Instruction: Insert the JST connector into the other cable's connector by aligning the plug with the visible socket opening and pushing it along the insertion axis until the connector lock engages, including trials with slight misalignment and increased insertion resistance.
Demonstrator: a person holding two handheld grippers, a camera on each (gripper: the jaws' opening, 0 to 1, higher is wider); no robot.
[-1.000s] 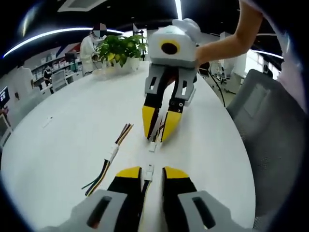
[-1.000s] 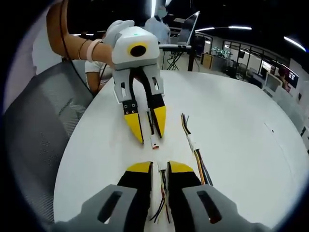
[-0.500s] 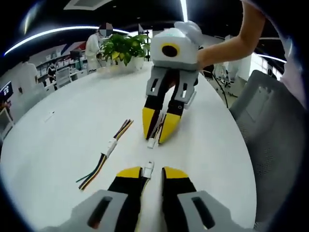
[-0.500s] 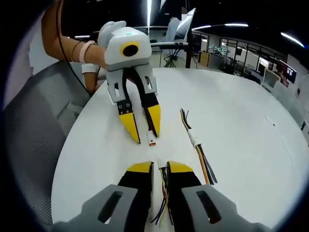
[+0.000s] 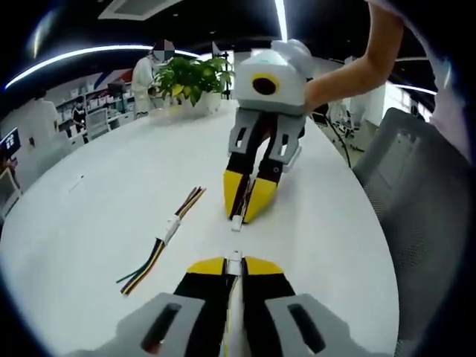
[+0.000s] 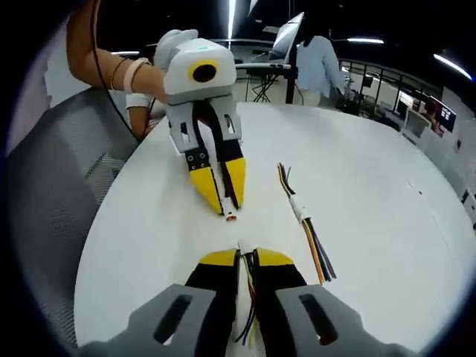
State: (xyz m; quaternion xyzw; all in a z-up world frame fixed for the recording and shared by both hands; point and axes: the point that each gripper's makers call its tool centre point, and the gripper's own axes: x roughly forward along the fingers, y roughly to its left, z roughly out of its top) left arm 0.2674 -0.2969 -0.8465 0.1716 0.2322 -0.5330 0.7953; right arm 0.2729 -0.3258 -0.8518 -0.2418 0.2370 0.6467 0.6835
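Left tongs (image 5: 234, 265), at the bottom of the left gripper view, pinch a white connector (image 5: 234, 259); right tongs (image 6: 240, 257) pinch the other connector (image 6: 242, 246), its coloured wires trailing between them. Both connectors sit near the frame centre, tips apart, facing each other. A spare cable (image 6: 303, 223) lies on the round white desk (image 5: 89, 216). A potted plant (image 5: 190, 74) stands upper left, a grey mesh chair (image 5: 420, 201) at right, an office beyond.

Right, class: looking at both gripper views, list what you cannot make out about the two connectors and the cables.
- Left gripper view: socket opening of the white connector, too small, flanked by the left gripper.
- Right gripper view: plug pins of the connector at the left gripper's tips, too small.
- Right gripper view: wires, partly hidden between the right gripper jaws.
- Spare cable: connector type blurred.
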